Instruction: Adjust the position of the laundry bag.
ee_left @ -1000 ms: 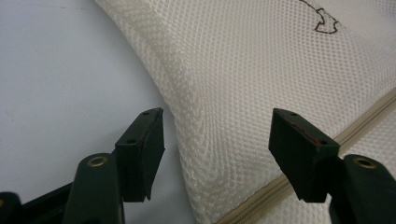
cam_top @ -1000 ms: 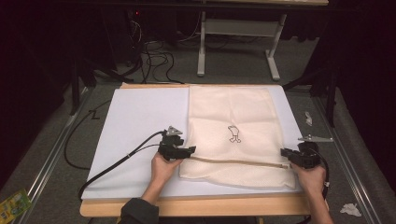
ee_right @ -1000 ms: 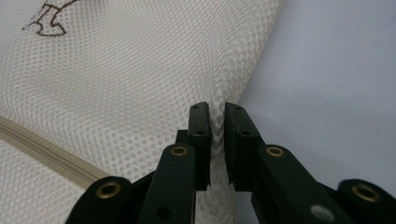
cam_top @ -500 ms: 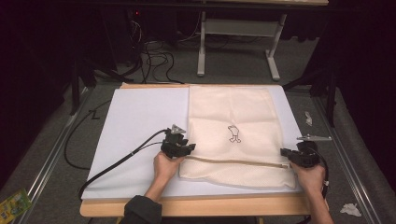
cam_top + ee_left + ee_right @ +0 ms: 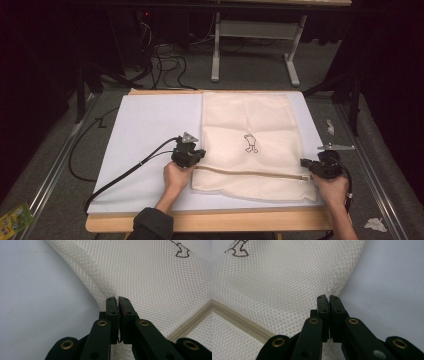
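- Cream mesh zip bag (image 5: 247, 125) spread flat on the pale board surface (image 5: 150, 125), lying between the two grippers and reaching far ahead of both.
- Left gripper (image 5: 196, 161) pressed together on the bag's left side hem, with mesh bunched at the jaw tips in the left gripper view.
- Right gripper (image 5: 306, 164) likewise clamped on the opposite side hem, pinching a thin fold of mesh and no bare board.
- Tan zipper band (image 5: 250, 173) stretched almost straight from one gripper to the other, just behind the pinch points on the near side.
- Small dark stitched figure (image 5: 250, 143) ahead of the zipper, roughly midway between the grippers.
- Since a second ago: left gripper nudged slightly forward and inward, right gripper drawn in a touch; shift small and hard to gauge from the high view, so possibly only a settling of the grip.
- Zipper line a little tauter and less bowed than before, it seems.
- Meaning for the work: both holds secured and slack taken up, likely ready to lift the near section and fold it forward over the rest.
- Risk, as a judgement: thin mesh slipping out of either pinch if pulled unevenly.
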Motion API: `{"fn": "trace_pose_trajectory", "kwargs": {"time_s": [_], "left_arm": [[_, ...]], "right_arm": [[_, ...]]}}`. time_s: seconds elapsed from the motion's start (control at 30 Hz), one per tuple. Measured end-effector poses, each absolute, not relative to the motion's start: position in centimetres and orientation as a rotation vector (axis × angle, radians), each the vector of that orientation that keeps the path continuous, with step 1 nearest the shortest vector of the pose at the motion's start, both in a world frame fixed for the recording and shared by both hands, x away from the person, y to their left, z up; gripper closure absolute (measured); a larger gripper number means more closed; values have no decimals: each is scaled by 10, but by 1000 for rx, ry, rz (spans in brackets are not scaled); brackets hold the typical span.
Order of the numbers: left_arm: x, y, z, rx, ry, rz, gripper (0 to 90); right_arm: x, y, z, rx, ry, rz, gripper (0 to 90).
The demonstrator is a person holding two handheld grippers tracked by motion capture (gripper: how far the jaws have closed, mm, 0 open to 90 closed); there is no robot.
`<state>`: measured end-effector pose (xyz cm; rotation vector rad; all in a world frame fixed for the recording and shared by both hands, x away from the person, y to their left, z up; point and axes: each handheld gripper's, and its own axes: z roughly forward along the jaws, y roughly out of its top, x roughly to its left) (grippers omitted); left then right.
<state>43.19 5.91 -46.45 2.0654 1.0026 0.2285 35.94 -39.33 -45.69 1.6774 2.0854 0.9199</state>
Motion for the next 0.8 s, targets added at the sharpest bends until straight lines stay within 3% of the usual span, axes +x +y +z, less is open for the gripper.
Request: {"fn": "trace_pose_trajectory", "kwargs": {"time_s": [0.8], "left_arm": [[430,80,-450,2034,988,281,879]], "right_arm": [[364,-383,-453,1632,2105,978,897]]}}
